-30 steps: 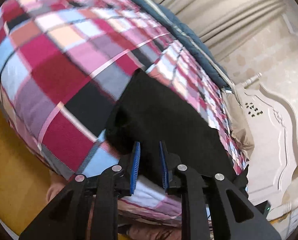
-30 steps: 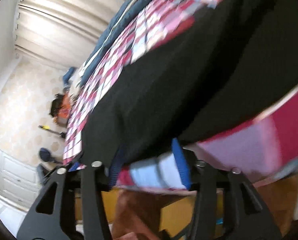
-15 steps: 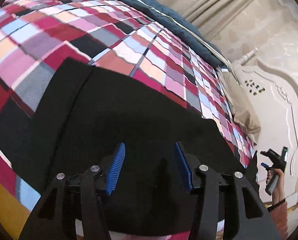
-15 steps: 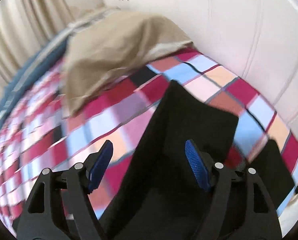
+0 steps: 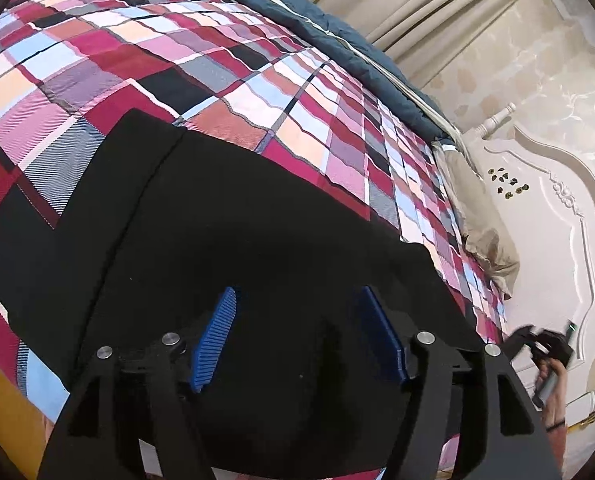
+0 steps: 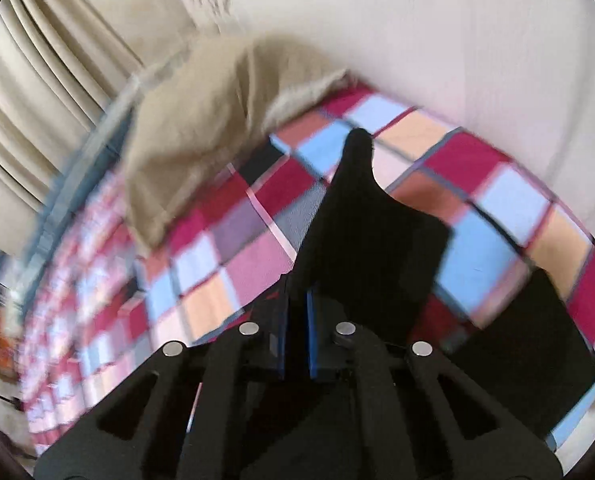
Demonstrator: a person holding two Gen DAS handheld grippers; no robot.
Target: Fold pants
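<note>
My right gripper (image 6: 296, 336) has its blue-padded jaws pinched almost together on a raised fold of the black fabric pants (image 6: 361, 236), which lie spread on the red, pink and blue checked bedspread (image 6: 225, 248). My left gripper (image 5: 297, 336) hangs over the pants with its jaws wide apart, gripping nothing. The bite looks thin, so I judge a quick pull could slip the cloth free, or drag the bedspread along if I caught it too. The right view is blurred, so I cannot tell how many layers I hold. The pants' near edge is hidden beneath both grippers, and black cloth hides any creases.
</note>
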